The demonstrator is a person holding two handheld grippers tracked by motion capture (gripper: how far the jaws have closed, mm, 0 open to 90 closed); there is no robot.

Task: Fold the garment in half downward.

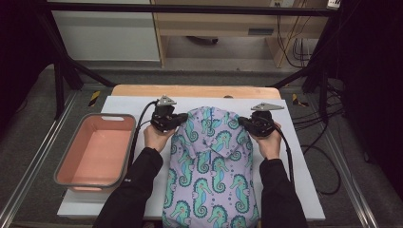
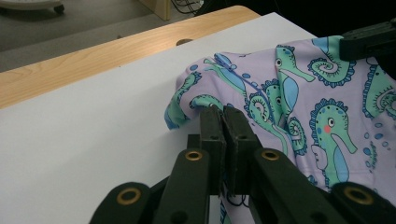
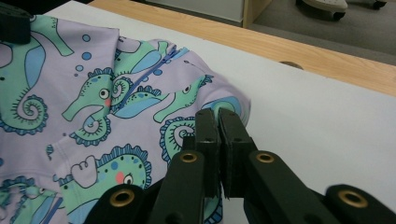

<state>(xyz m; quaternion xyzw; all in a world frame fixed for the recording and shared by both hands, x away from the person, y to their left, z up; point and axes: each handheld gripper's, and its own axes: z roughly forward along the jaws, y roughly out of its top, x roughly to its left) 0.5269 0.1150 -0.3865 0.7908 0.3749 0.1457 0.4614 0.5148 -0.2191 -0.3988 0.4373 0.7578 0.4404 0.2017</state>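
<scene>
A lilac hooded garment (image 1: 211,161) printed with green and blue seahorses lies lengthwise on the white board, its hood end farthest from me. My left gripper (image 1: 183,118) is shut on the cloth's left upper edge; the left gripper view shows its jaws (image 2: 222,112) pressed together on a raised fold of the garment (image 2: 303,93). My right gripper (image 1: 242,121) is shut on the right upper edge, and its jaws (image 3: 217,114) pinch the garment (image 3: 70,70) by the hood's rim. Both held edges are lifted a little off the board.
A pink tub with a grey rim (image 1: 66,156) stands on the left part of the white board (image 1: 133,107). The wooden tabletop (image 1: 190,90) shows beyond the board. Black frame posts and cables stand at both sides.
</scene>
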